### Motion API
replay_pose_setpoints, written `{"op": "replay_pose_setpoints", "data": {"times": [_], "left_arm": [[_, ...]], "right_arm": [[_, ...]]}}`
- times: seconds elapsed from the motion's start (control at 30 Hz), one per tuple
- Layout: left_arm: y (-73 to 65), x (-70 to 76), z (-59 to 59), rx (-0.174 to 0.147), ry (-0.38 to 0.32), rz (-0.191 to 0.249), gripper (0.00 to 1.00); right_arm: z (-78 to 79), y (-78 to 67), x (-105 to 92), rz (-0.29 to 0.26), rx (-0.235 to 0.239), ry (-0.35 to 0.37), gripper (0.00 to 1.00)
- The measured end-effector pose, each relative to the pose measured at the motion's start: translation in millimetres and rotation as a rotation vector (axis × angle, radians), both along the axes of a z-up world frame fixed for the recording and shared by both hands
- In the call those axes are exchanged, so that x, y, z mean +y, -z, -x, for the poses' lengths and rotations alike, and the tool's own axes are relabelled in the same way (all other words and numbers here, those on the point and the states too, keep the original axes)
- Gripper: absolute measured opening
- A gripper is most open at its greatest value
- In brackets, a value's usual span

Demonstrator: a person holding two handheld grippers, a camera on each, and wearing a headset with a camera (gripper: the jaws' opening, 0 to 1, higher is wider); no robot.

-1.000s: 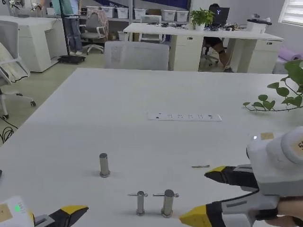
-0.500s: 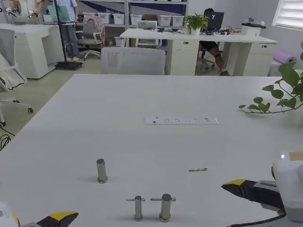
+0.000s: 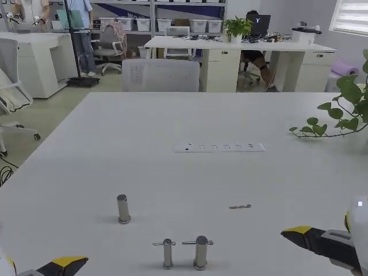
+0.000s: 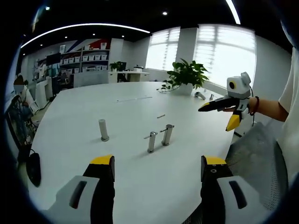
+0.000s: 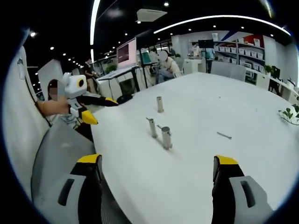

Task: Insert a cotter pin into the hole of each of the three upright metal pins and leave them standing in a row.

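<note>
At the table edge, left gripper and right gripper hang released (jaws wide).

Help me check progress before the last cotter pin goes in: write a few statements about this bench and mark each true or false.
1. The front left pin and the front right pin each carry a cotter pin. True.
2. The rear pin carries one too. False: nothing crosses it.
3. The right gripper holds the loose cotter pin. False: it lies on the table, and that gripper is open and empty.
4. The left gripper is open. True.
</note>
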State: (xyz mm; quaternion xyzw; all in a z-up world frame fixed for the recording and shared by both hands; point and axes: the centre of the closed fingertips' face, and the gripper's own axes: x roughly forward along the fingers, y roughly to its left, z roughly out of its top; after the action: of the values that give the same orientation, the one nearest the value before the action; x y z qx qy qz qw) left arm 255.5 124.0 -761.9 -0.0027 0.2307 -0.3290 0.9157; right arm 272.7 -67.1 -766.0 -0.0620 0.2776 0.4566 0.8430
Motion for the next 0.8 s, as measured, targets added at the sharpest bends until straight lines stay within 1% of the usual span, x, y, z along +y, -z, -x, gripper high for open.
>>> {"op": "replay_pose_setpoints", "data": {"times": [0.1, 0.17, 0.23, 0.4, 0.53, 0.63, 0.67, 0.7, 0.73, 0.8], "left_arm": [[-3.0, 3.8, -6.1, -0.008, -0.011, 0.008, 0.74], [-6.6, 7.1, -11.5, -0.022, -0.025, 0.017, 0.73], [-8.6, 9.5, -15.4, -0.025, -0.03, 0.019, 0.72], [-14.5, 18.7, -34.3, -0.041, -0.047, 0.001, 0.7], [-19.3, 25.1, -49.9, -0.06, -0.063, -0.015, 0.68], [-21.0, 29.3, -62.1, -0.061, -0.081, -0.007, 0.66], [-22.0, 30.4, -67.5, -0.068, -0.083, -0.009, 0.66], [-22.2, 30.9, -69.0, -0.07, -0.083, -0.011, 0.65], [-23.6, 36.0, -77.1, -0.08, -0.102, -0.024, 0.64], [-27.8, 39.6, -84.8, -0.091, -0.115, -0.011, 0.63]], "right_arm": [[2.0, 1.1, -1.4, 0.006, -0.002, -0.001, 1.0], [2.8, 0.7, -1.4, -0.006, 0.005, 0.006, 1.0], [3.6, 0.4, -1.6, -0.01, 0.003, 0.007, 1.0], [5.1, 2.8, -3.5, 0.003, -0.004, 0.012, 1.0], [4.8, 2.7, -3.5, -0.004, -0.002, 0.018, 1.0], [3.5, 2.4, -4.3, -0.008, -0.007, 0.023, 0.99], [3.1, 1.7, -4.2, -0.014, -0.007, 0.026, 0.99], [2.9, 1.6, -4.3, -0.015, -0.007, 0.027, 0.99], [2.7, 1.8, -4.7, -0.016, -0.004, 0.031, 0.99], [2.3, 1.6, -4.7, -0.016, -0.006, 0.029, 0.98]]}}
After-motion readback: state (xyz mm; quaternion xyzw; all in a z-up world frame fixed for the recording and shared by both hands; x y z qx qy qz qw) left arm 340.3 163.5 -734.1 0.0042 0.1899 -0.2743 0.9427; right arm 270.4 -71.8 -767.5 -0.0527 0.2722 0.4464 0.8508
